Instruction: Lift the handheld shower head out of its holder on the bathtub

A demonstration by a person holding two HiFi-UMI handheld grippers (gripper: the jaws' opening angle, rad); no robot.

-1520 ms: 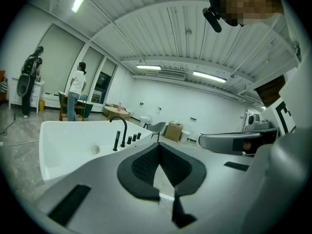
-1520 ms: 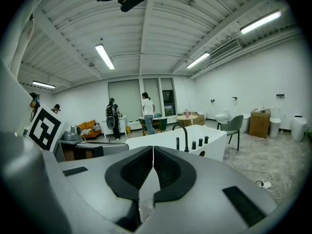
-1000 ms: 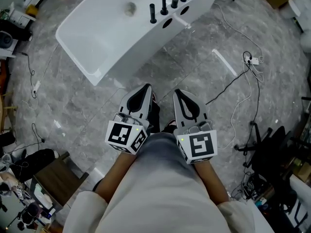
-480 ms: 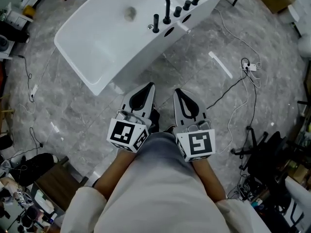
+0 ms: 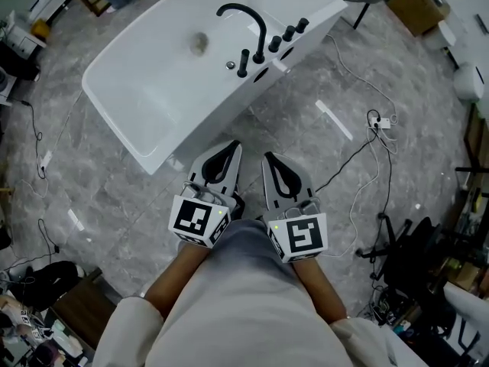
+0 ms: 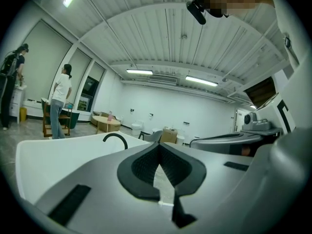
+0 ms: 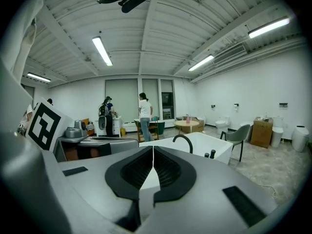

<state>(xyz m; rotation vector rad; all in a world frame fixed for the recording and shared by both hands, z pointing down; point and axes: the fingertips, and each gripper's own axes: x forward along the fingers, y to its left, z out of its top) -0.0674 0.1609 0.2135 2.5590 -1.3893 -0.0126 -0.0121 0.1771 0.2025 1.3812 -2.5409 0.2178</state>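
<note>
The white bathtub (image 5: 145,90) lies across the top of the head view. On its near rim stand a black arched spout (image 5: 248,17), a slim black upright handheld shower head (image 5: 243,62) in its holder, and three black knobs (image 5: 289,34). My left gripper (image 5: 234,145) and right gripper (image 5: 268,157) are side by side over the grey floor, short of the tub, both shut and empty. In the left gripper view the spout (image 6: 116,139) shows beyond the shut jaws (image 6: 159,145). The right gripper view shows the spout (image 7: 183,141) and knobs (image 7: 210,155) past its shut jaws (image 7: 153,147).
Black and white cables (image 5: 374,140) and a white bar (image 5: 334,119) lie on the floor to the right. A cardboard box (image 5: 416,4) is at top right, with dark stands and clutter along both sides. People (image 7: 145,116) stand by a window far behind the tub.
Both grippers have moved forward together toward the tub, still shut. The tub has slid down the head view, and its whole arched spout now shows.
</note>
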